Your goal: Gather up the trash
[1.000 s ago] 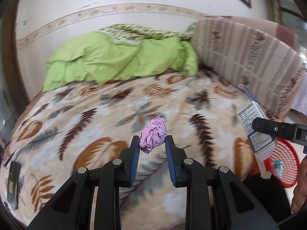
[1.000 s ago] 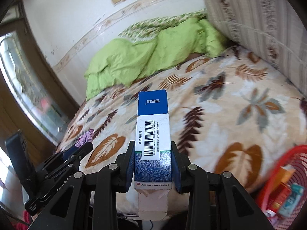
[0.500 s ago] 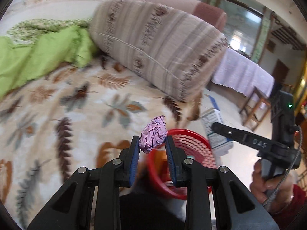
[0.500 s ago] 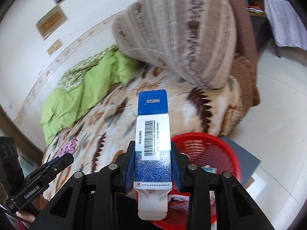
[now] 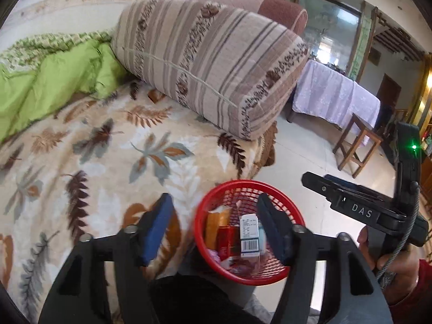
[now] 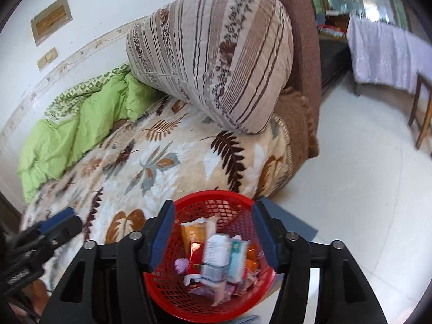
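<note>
Trash (image 6: 216, 259) lies in red basket (image 6: 216, 202) beneath right gripper (image 6: 213, 236)

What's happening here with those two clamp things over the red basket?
A person is tidying up trash with a hand-held gripper in each hand. Both the left gripper and the right gripper hang open and empty above a red basket beside the bed. The basket holds a white and blue box, a crumpled purple paper and other wrappers.
</note>
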A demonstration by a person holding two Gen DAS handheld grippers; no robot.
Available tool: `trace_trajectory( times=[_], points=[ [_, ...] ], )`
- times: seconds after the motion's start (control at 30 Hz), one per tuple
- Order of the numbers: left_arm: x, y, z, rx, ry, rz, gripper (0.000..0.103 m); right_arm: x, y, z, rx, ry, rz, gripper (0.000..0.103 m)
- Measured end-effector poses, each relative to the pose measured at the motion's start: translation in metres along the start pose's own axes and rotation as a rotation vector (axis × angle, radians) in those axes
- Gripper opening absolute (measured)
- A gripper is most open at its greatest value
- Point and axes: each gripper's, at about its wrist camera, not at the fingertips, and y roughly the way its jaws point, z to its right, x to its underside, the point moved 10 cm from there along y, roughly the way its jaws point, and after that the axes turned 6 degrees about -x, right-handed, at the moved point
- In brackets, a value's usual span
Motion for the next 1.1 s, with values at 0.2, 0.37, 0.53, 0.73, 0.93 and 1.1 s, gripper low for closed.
trace_trajectory(
  times=[0.2, 0.37, 0.53, 0.73, 0.93, 1.1],
  points=[
    [0.010, -0.040, -0.034, -0.148, 0.057, 0.084, 0.097, 0.012, -0.021, -0.024, 0.160, -0.034, 0.070, 0.092],
    [0.029, -0.063, -0.061, -0.245, 0.065, 0.091, 0.102, 0.035, -0.032, -0.042, 0.256, -0.068, 0.079, 0.102],
    [0.039, -0.077, -0.081, -0.315, 0.057, 0.118, 0.103, 0.039, -0.038, -0.062, 0.264, -0.126, 0.075, 0.102],
    [0.039, -0.092, -0.104, -0.376, 0.022, 0.143, 0.103, 0.043, -0.037, -0.080, 0.251, -0.163, 0.059, 0.102],
    [0.038, -0.099, -0.121, -0.484, 0.037, 0.146, 0.103, 0.046, -0.036, -0.093, 0.235, -0.195, 0.058, 0.102],
    [0.037, -0.102, -0.122, -0.472, 0.031, 0.155, 0.103, 0.048, -0.033, -0.097, 0.219, -0.202, 0.045, 0.102]
  ],
)
